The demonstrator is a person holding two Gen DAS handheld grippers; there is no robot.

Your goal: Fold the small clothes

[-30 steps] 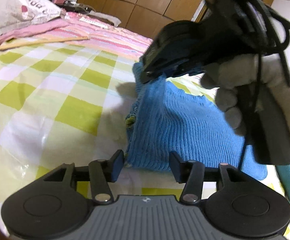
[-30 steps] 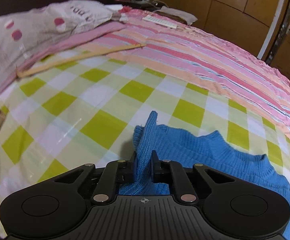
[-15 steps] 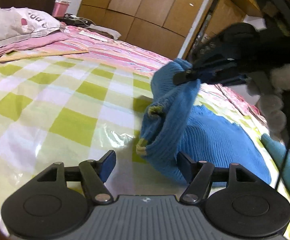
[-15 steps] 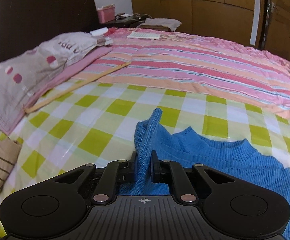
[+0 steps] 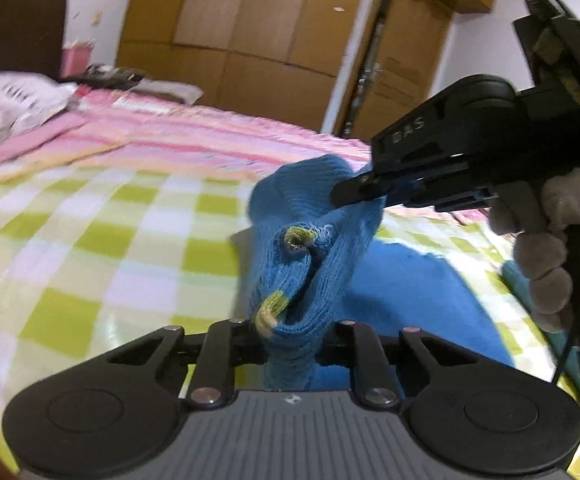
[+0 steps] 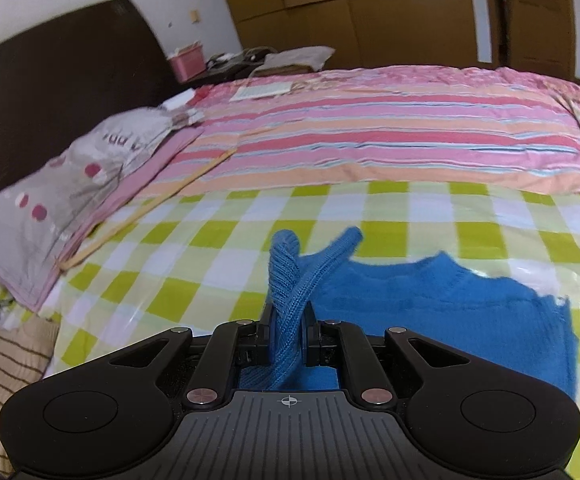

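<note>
Above the checked bedspread (image 6: 138, 280), both grippers now hold the blue knit sweater (image 6: 449, 312).

Half a second ago the left gripper (image 5: 291, 344) stood spread beside the sweater's sleeve cuff; now its jaws are closing with the cuff end between them, while the right gripper (image 6: 286, 338) stays pinched on a higher fold. With the sleeve lifted off the bedspread at two points, it looks ready to be laid across the sweater's body.

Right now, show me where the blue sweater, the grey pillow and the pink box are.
blue sweater (image 6: 441, 308): right wrist view, on its flat body lying on the checked sheet.
grey pillow (image 6: 70, 184): right wrist view, on its dotted top face.
pink box (image 6: 188, 62): right wrist view, on its front side.
</note>
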